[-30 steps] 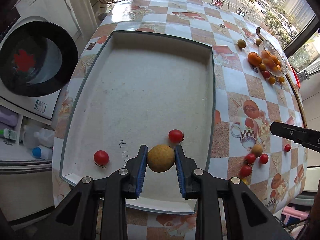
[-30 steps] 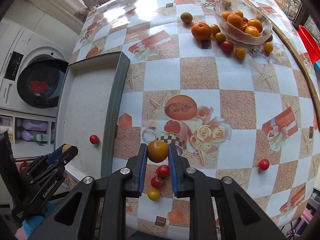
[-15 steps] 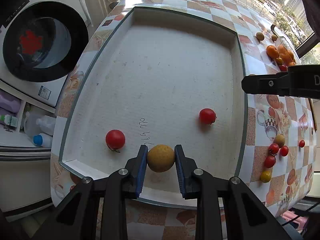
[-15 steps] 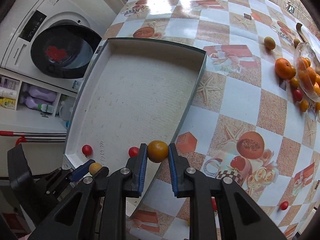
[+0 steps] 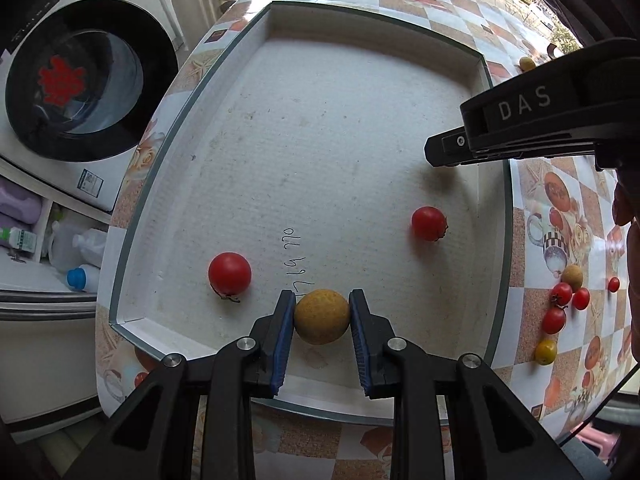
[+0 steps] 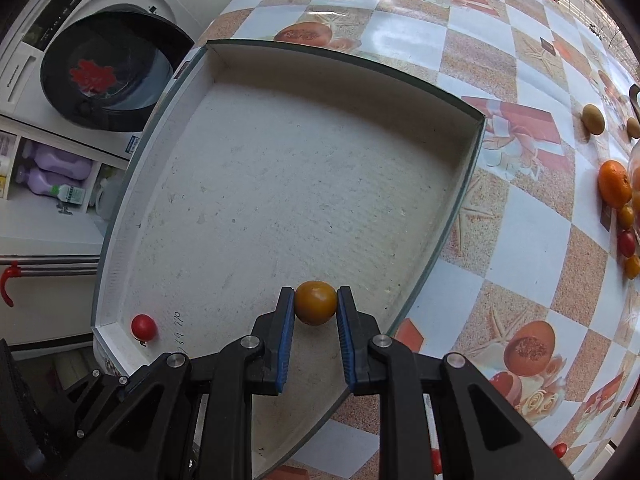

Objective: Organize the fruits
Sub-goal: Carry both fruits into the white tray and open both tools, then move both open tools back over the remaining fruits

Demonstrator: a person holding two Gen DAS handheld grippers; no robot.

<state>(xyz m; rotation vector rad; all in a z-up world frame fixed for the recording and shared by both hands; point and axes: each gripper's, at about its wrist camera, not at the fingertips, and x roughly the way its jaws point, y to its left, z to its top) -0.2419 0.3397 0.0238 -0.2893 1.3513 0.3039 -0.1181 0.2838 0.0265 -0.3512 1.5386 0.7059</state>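
A rough tan fruit (image 5: 321, 316) is gripped between the blue pads of the left gripper (image 5: 321, 322), right over the near edge of the white tray (image 5: 280, 20). A smooth orange-yellow tomato (image 6: 315, 302) is pinched the same way by the right gripper (image 6: 315, 308), low over the tray's near-right part.

Inside the tray, a red tomato (image 5: 229, 273) is parked at about 10 o'clock from the tan fruit, just beside some handwritten numbers (image 5: 296, 260). A second red tomato (image 5: 428, 223) is found at roughly 2 o'clock, near the right wall. Above that one, the right gripper's black body is seen reaching in from 3 o'clock, so that side is kind of crowded.

The middle and far half of the tray floor are left bare, walled in all around.

Past the right rim, a cluster of small tomatoes (image 5: 560, 312) is scattered on the checkered tablecloth (image 6: 520, 240). Farther out at 2 o'clock in the right view, an orange (image 6: 614, 183) is spotted. A washing machine (image 6: 108, 76) is visible off the table's left edge.
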